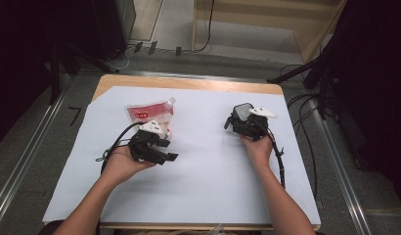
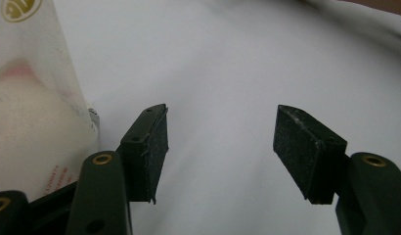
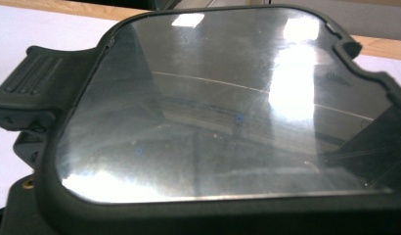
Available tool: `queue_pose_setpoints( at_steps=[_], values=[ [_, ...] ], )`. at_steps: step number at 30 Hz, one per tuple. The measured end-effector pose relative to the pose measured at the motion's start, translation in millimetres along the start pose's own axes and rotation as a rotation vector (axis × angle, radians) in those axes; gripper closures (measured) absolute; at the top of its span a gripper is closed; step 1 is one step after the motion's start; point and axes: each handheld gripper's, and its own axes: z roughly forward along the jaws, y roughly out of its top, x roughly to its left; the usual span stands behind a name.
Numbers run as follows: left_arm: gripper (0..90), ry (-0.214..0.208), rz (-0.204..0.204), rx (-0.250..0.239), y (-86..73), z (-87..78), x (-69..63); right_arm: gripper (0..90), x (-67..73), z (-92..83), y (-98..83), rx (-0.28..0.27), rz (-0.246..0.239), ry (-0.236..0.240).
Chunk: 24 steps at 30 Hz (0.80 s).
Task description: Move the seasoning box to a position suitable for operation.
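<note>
Dim surroundings; bright glare on glass.

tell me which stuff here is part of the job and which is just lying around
Part of the job:
- pouch, red and white, beside the left gripper, whose jaws stand open and empty
- clear-topped box right in front of the right gripper

Just lying about:
- white sheet on the table
- cables on the floor
- wooden frame beyond the table
</note>
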Motion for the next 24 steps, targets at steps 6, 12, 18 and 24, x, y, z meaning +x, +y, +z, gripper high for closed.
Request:
queue_pose_setpoints(
  at_steps=[6, 12, 18, 24],
  values=[
    [38.3, 0.005, -0.002, -0.002, 0.0, 1.0, -0.1, 15.0, 2.9, -6.8, 5.2, -0.007, 0.040, 0.022],
    [38.0, 0.002, 0.005, 0.003, -0.1, 0.1, -0.2, 15.0, 10.5, -15.9, 10.9, -0.007, 0.019, 0.056],
    [37.9, -0.001, -0.002, -0.013, -1.3, -1.2, 0.8, 15.1, 23.2, -26.4, 15.6, -0.012, -0.005, 0.108],
    [38.0, 0.002, -0.006, -0.016, -2.4, -3.2, 2.1, 15.2, 41.4, -38.0, 18.3, -0.006, -0.039, 0.162]
  ],
)
